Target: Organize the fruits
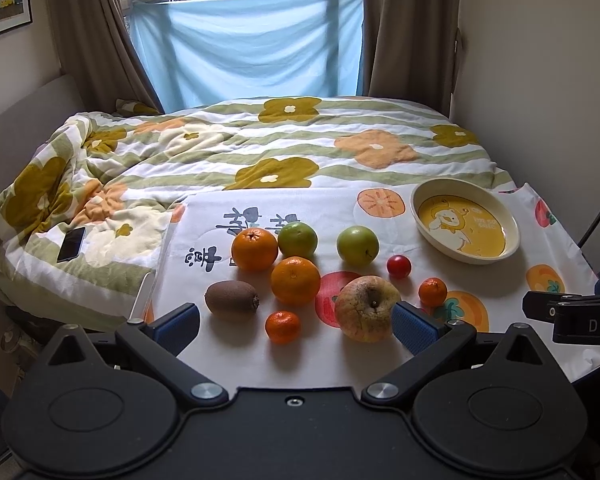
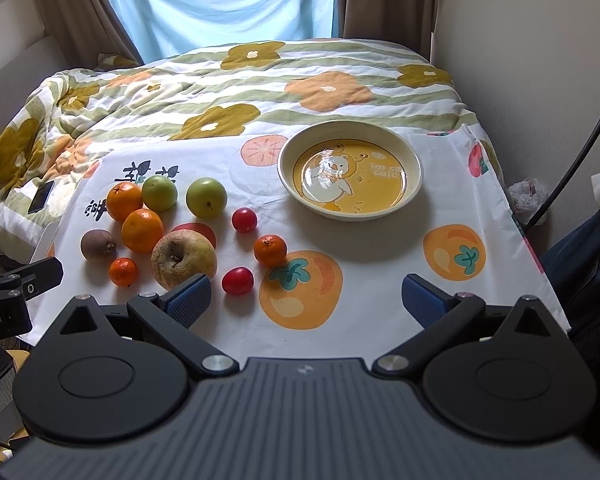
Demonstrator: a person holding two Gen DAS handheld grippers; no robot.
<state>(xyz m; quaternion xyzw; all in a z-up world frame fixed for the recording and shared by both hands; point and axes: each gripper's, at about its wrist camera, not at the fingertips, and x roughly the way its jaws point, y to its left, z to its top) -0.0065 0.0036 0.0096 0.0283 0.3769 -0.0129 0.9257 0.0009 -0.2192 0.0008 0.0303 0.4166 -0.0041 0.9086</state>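
Here the fruits lie loose on the printed cloth [image 2: 380, 280] that covers the table: two oranges [image 2: 124, 201], two green fruits [image 2: 206, 197], a kiwi [image 2: 98, 244], a blotchy apple [image 2: 183, 257], two small mandarins [image 2: 270, 250] and two red tomatoes [image 2: 237, 280], clustered left of the yellow duck plate [image 2: 350, 170], which holds nothing. The left tongs [image 1: 296, 322] hover spread wide, its right pad just beside the apple. The right tongs [image 2: 306, 300] are spread too, gripping nothing, near the closer tomato. Behind lies a bed with a flowered quilt [image 1: 260, 148] and a phone [image 1: 71, 244].
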